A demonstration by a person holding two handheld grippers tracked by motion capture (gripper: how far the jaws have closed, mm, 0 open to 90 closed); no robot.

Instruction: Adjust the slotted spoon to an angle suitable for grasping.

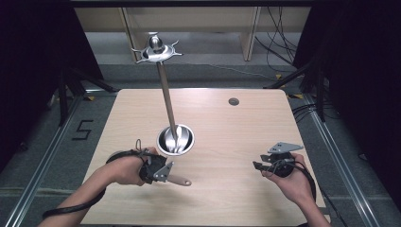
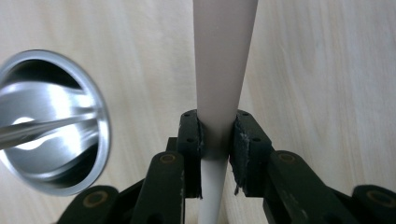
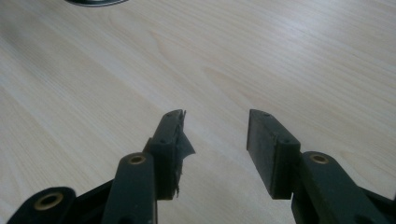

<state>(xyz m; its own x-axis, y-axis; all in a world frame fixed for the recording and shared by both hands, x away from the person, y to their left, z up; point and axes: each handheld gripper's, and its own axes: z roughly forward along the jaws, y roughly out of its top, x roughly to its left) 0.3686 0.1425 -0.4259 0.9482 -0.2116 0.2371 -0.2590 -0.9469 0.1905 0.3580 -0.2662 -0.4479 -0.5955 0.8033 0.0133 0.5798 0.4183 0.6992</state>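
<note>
A beige tapered handle (image 1: 180,180) with a hole at its end sticks out to the right of my left gripper (image 1: 165,173), near the table's front left. In the left gripper view both pads press on this handle (image 2: 224,56) and my left gripper (image 2: 216,135) is shut on it. The handle's other end is hidden under the hand. A shiny metal bowl (image 1: 163,142) stands just beyond, mid-table, with its rim (image 2: 100,126) close by. A long metal rod (image 1: 166,97) leans out of the bowl. My right gripper (image 1: 259,166) hovers open at the front right, with nothing between its jaws (image 3: 215,135).
The rod ends in a shiny star-shaped head (image 1: 156,48) past the table's far edge. A small grey round cap (image 1: 233,101) sits in the tabletop at the far right. Bare wood (image 1: 227,142) lies between the two hands. Cables run over the floor on the right.
</note>
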